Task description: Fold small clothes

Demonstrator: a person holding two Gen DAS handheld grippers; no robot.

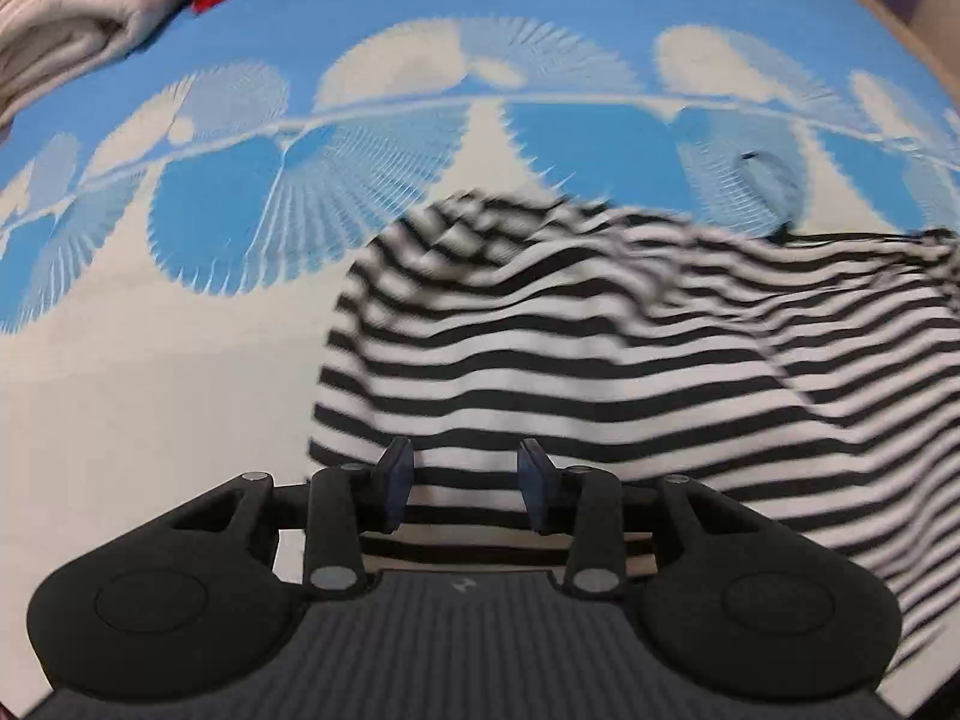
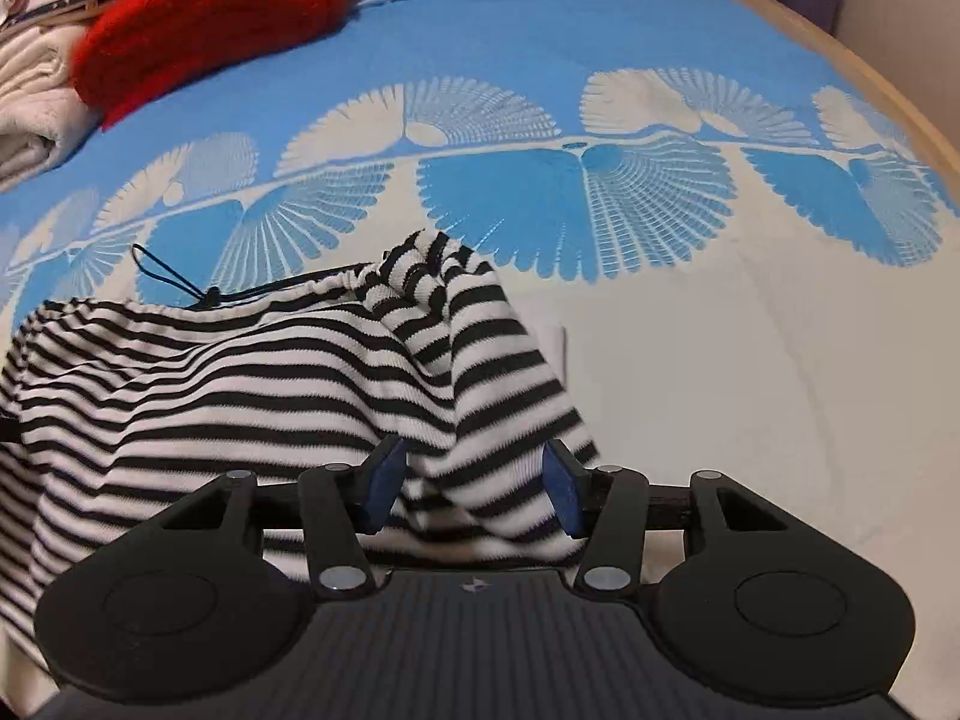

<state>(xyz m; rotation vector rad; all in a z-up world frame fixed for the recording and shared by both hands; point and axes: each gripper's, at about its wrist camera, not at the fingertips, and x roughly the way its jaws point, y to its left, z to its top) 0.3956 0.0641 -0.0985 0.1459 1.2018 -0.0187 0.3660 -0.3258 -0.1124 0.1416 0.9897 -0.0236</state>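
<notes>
A black-and-white striped garment (image 1: 600, 348) lies rumpled on the blue and cream bedspread (image 1: 150, 390). In the left wrist view it fills the right half, and my left gripper (image 1: 467, 480) hangs over its near left edge, jaws apart, cloth beneath the gap. The right wrist view shows the same garment (image 2: 240, 372) at lower left with a dark drawstring (image 2: 174, 285) at its far hem. My right gripper (image 2: 474, 483) stands open over the right corner. A raised fold of cloth sits between the blue pads (image 2: 384, 480), which do not press it.
A red garment (image 2: 210, 12) and folded white cloth (image 2: 30, 102) are piled at the far left of the bedspread (image 2: 720, 360). A wooden edge (image 2: 870, 78) curves along the far right side. Bare cream bedspread lies to the right of the striped garment.
</notes>
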